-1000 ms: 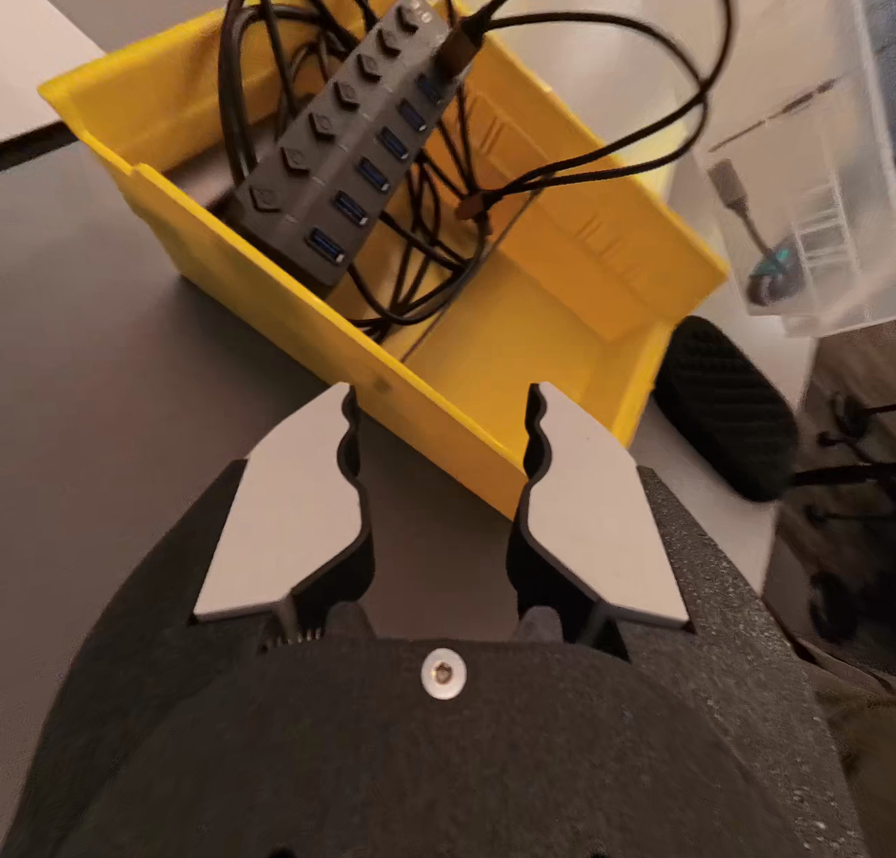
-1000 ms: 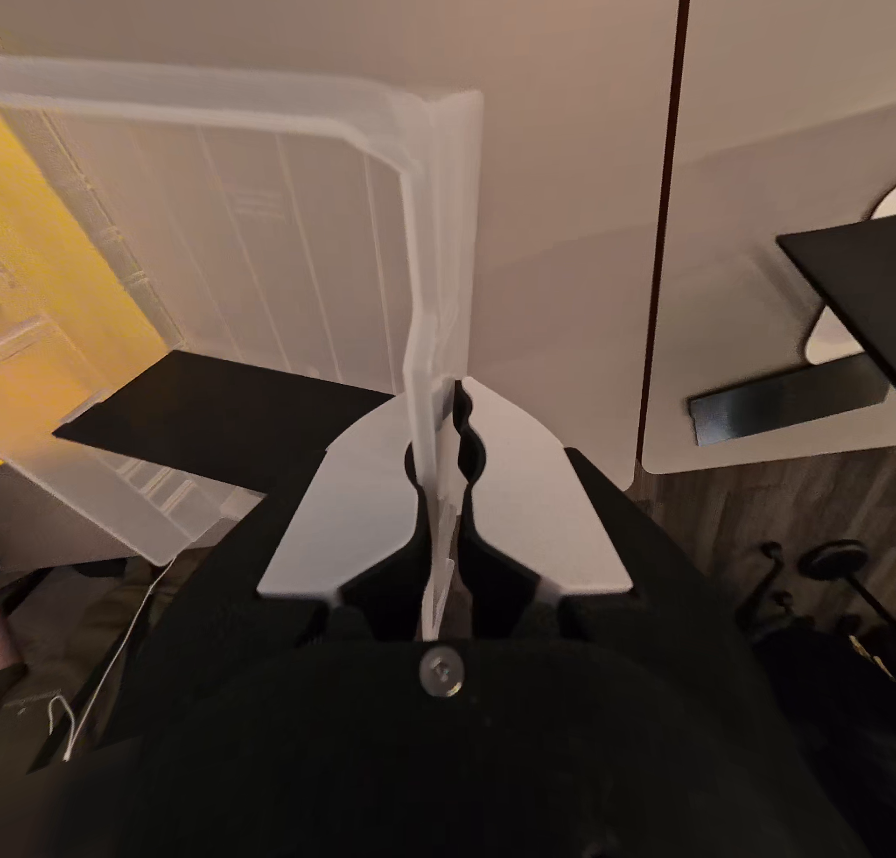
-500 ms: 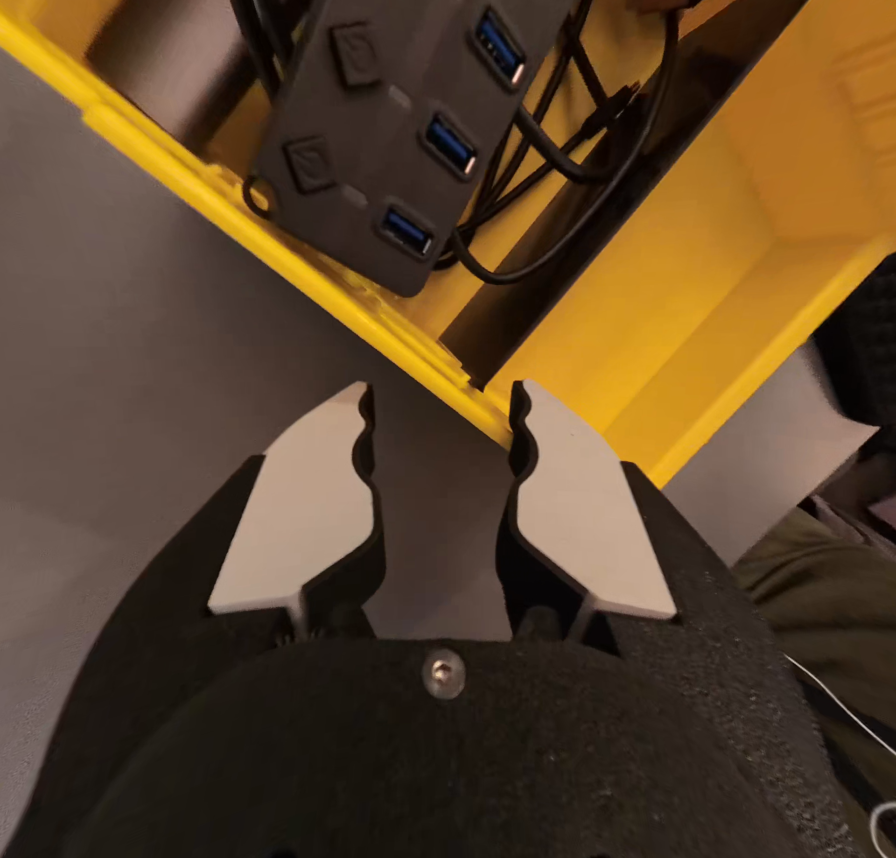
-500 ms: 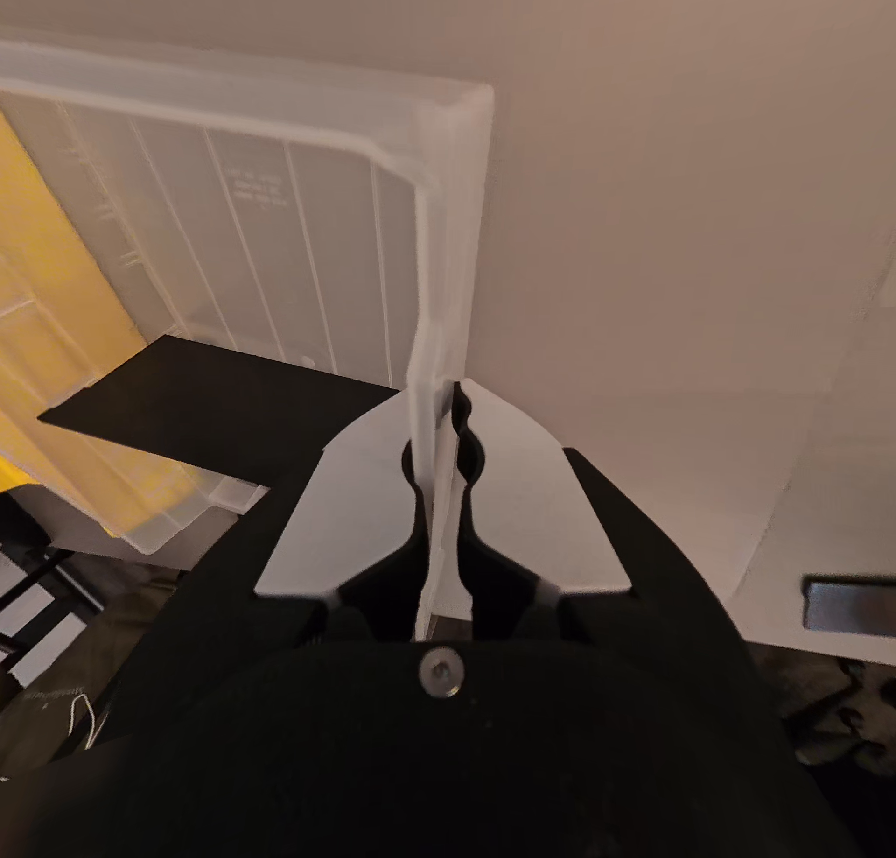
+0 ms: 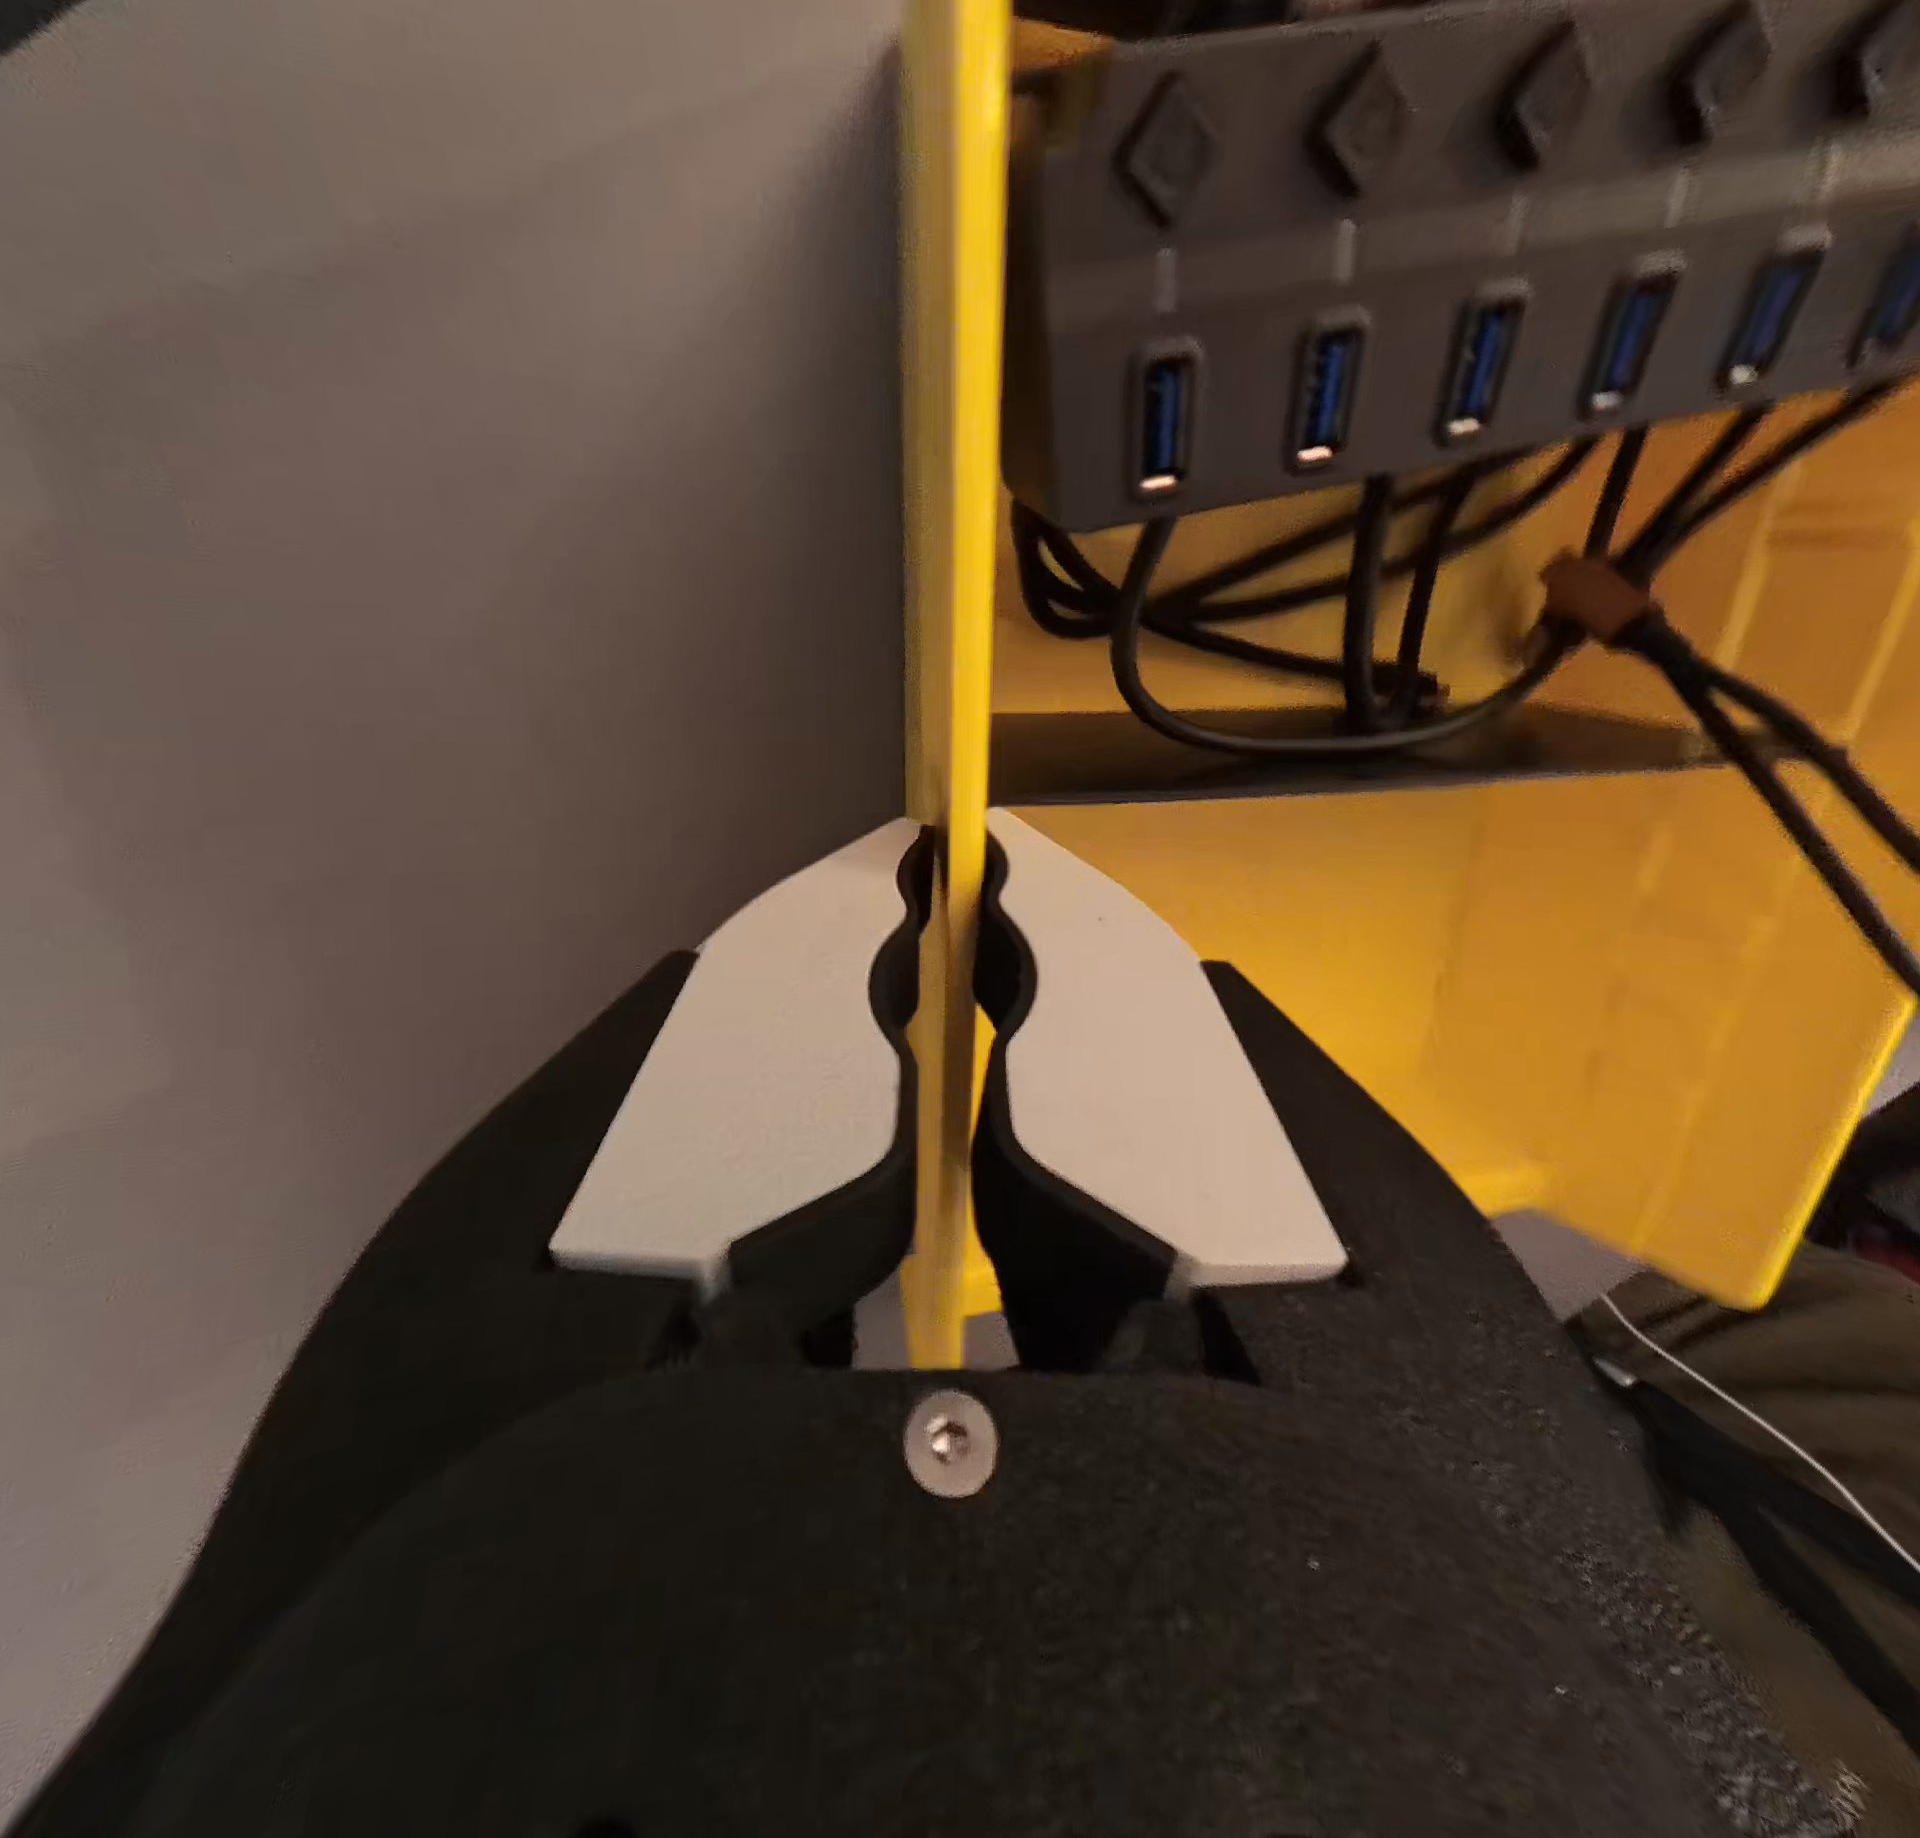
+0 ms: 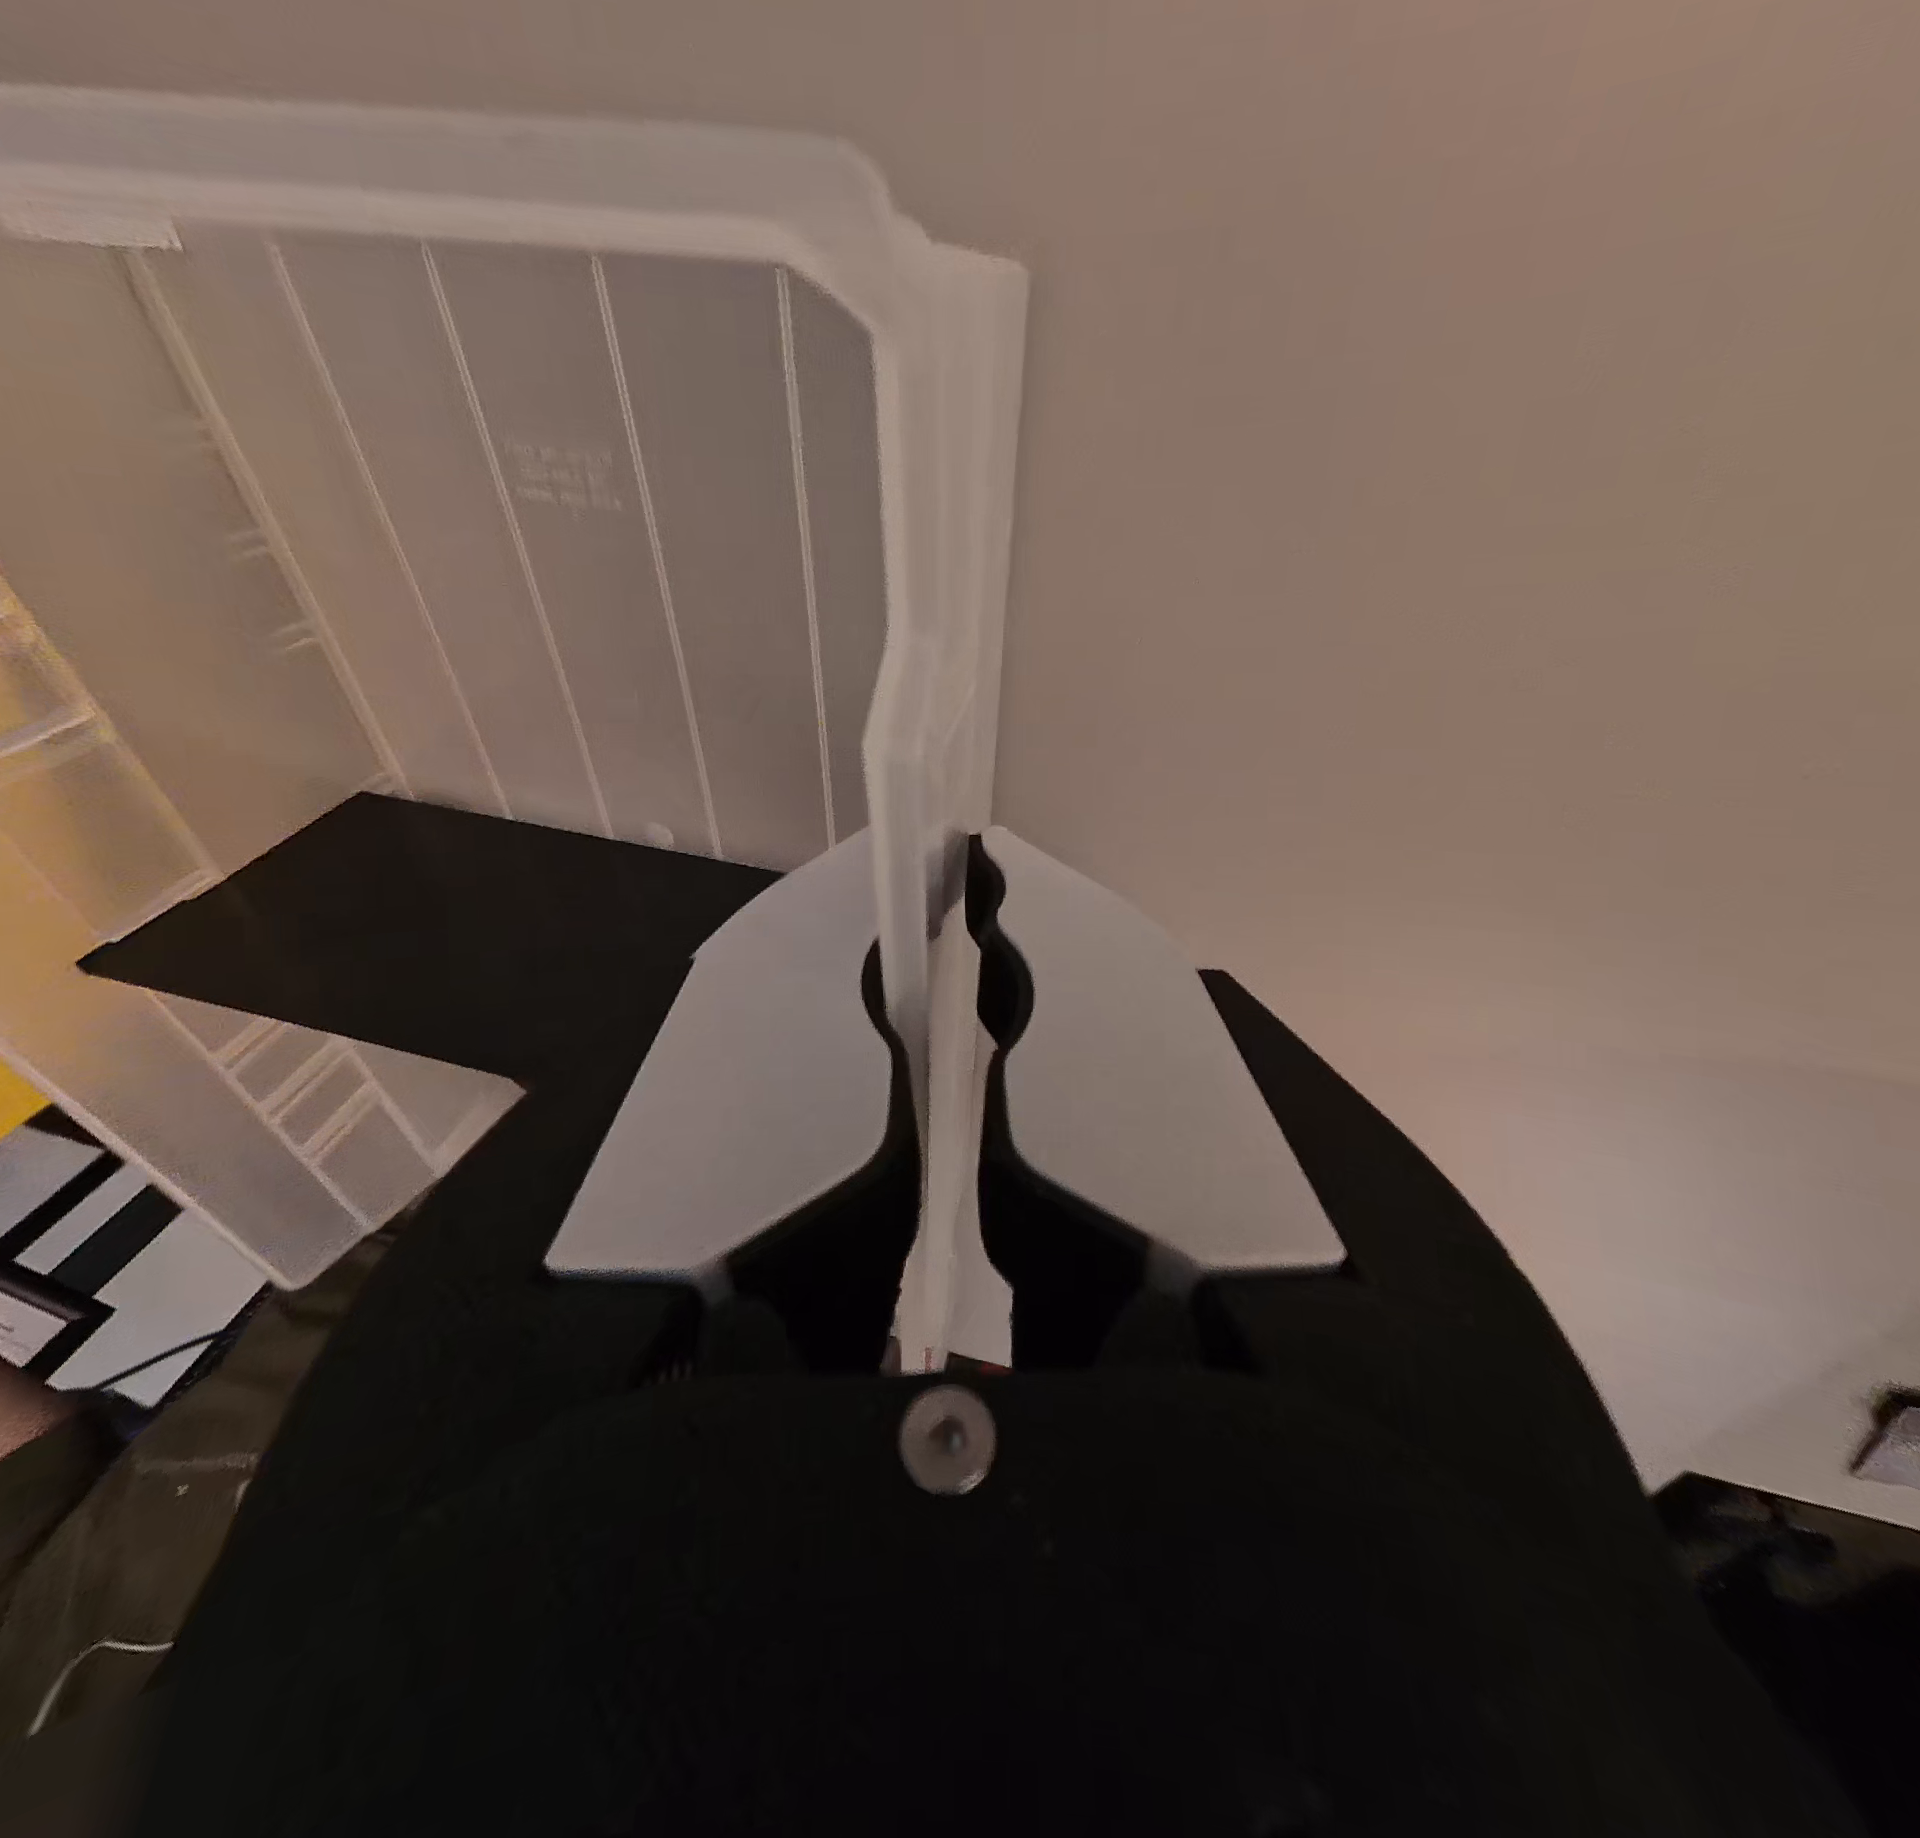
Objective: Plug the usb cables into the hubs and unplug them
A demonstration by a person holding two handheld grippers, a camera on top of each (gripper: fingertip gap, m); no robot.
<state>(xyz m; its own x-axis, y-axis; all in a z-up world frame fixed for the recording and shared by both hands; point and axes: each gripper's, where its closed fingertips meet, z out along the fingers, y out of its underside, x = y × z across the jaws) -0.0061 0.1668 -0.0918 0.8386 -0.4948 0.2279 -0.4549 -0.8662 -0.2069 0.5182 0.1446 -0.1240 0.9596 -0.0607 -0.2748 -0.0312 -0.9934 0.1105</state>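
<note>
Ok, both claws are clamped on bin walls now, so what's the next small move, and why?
Probably draw the yellow bin a little closer with the left claw, which is shut on its wall. The USB hub inside shows empty blue ports, cables lie loose beneath, and the right claw grips only the clear bin.

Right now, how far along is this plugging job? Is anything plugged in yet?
Barely started. The left gripper is clamped on the yellow bin wall, and the right gripper is clamped on the clear bin rim, so neither holds a cable. The hub lies in the yellow bin on loose black cables, and every blue port in view is empty. All plugging and unplugging seems left.
</note>
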